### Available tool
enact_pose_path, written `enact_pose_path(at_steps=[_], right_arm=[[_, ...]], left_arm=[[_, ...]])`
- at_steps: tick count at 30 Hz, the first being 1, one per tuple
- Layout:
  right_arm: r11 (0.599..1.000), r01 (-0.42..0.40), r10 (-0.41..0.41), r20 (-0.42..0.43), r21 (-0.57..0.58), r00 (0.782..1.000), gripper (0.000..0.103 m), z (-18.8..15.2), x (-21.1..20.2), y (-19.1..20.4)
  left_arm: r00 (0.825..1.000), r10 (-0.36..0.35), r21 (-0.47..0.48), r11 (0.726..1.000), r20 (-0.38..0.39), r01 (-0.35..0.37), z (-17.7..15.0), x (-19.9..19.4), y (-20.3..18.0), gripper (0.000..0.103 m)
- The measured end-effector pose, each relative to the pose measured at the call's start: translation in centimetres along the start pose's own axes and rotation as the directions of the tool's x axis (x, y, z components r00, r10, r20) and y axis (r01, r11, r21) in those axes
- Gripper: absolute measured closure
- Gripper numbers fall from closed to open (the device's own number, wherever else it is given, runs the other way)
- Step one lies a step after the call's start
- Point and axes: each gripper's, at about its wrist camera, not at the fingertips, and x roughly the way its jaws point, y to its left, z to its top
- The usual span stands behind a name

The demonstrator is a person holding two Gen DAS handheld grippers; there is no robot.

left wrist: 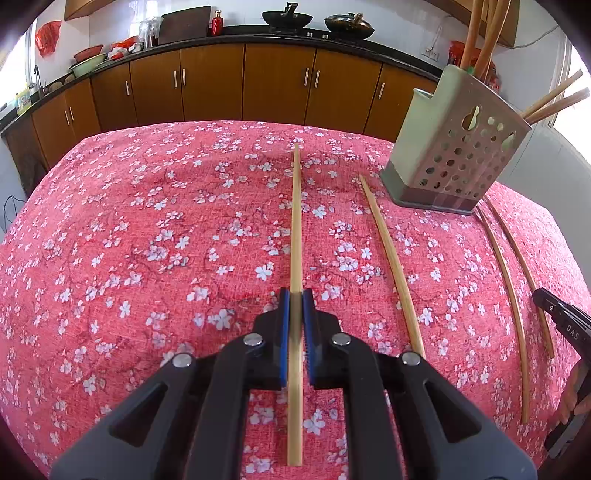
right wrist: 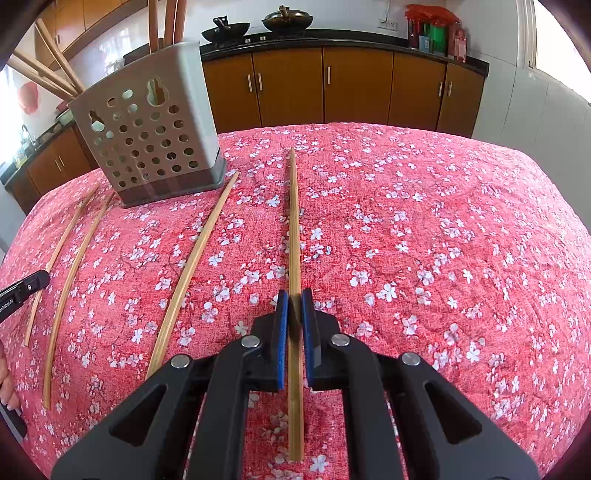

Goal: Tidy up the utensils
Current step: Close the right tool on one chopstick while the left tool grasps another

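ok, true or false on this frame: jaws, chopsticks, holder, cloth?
1. The left gripper and right gripper each have jaws shut on a chopstick. True.
2. The holder is empty. False: sticks stand in it.
3. Four chopsticks are outside the holder, two of them loose. True.
4. The holder lies on its side. False: it stands upright.
5. The cloth is plain blue. False: it is red with white flowers.
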Motion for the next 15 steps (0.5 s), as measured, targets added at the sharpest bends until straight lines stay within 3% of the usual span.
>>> enact_pose_path(at_steps=[15], right_arm=[[1.0, 0.0, 0.0, 0.0, 0.0, 1.0, 0.094, 0.03, -0.02, 0.0]], left_arm=[[1.0, -0.002, -0.006, 1.0, 0.0, 0.002, 0.07, 0.25, -0.62, 0.093]])
